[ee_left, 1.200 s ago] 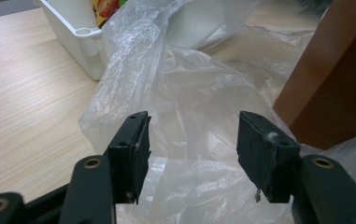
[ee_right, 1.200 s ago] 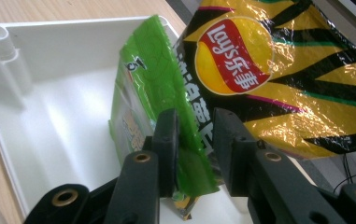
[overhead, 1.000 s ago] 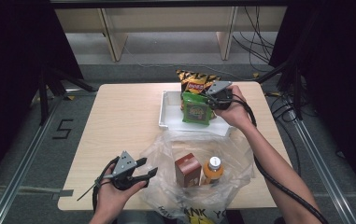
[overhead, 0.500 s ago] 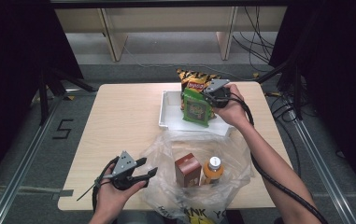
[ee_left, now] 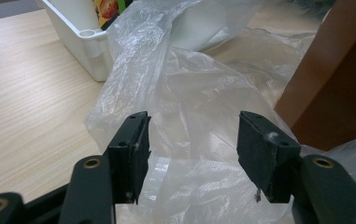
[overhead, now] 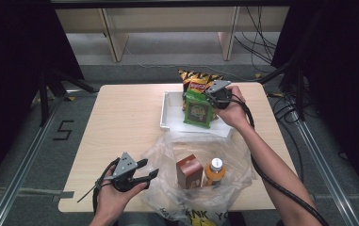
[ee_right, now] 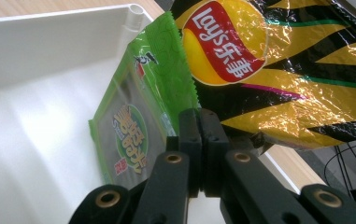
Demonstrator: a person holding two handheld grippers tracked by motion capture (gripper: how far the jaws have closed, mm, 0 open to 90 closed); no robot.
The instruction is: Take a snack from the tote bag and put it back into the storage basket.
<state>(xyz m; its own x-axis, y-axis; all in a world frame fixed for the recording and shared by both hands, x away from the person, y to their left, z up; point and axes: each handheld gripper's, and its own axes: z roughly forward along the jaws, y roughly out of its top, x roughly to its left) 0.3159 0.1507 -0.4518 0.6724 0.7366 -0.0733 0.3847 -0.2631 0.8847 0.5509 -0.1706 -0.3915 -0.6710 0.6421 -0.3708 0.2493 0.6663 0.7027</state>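
Green bag [overhead: 198, 109]: in the white tray [overhead: 167, 114], at 12 o'clock on the worktop [overhead: 116, 122]; light, soft, crinkly.
Right tool [ee_right: 199, 122]: pinched shut on the green bag's edge.
Left tool [ee_left: 192, 140]: wide open, holds nothing, by the plastic bag [ee_left: 199, 93].
Grip: hold the flat edge; the middle could crush.

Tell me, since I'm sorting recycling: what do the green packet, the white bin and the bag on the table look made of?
Green packet: glossy printed plastic film, going by its crimped zigzag edge. White bin: smooth rigid moulded plastic, probably. Bag: thin clear plastic film, crinkled and see-through.
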